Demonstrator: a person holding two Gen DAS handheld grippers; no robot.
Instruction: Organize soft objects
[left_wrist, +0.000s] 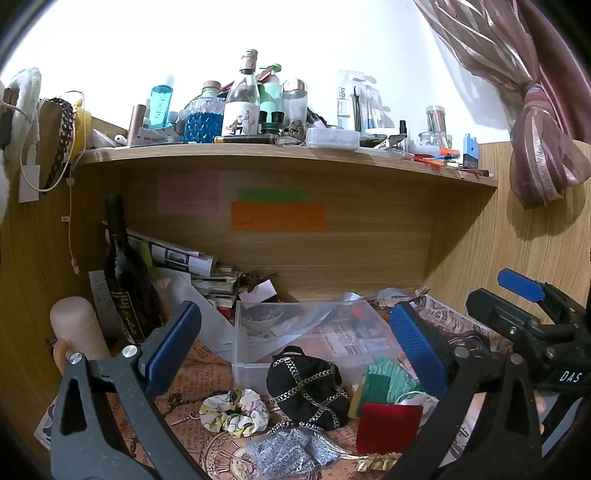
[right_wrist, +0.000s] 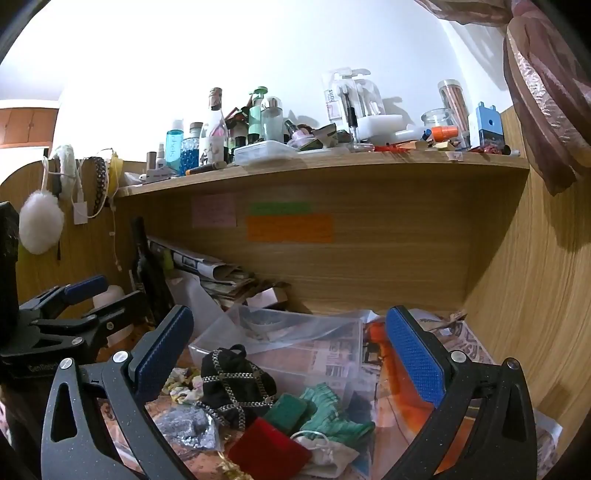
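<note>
Soft items lie on the desk in front of a clear plastic bin (left_wrist: 243, 369) (right_wrist: 332, 328): a floral scrunchie (left_wrist: 233, 410) (right_wrist: 181, 386), a black pouch with chains (left_wrist: 308, 387) (right_wrist: 232, 384), a green cloth (left_wrist: 391, 380) (right_wrist: 332, 417), a red velvet piece (left_wrist: 388, 428) (right_wrist: 267, 452), a silver glitter pouch (left_wrist: 291, 452) (right_wrist: 184, 424), a green-yellow sponge (left_wrist: 369, 395) (right_wrist: 286, 408) and a white drawstring bag (right_wrist: 328, 454). My left gripper (left_wrist: 295, 339) is open and empty above them. My right gripper (right_wrist: 291, 354) is open and empty; it also shows in the left wrist view (left_wrist: 524, 291).
A wooden shelf (left_wrist: 288, 155) crowded with bottles runs overhead. A dark wine bottle (left_wrist: 122, 266), stacked newspapers (left_wrist: 184, 258) and a beige jar (left_wrist: 74, 328) stand at the back left. Wooden walls (right_wrist: 535, 295) close the right side. A curtain (left_wrist: 543, 147) hangs at the upper right.
</note>
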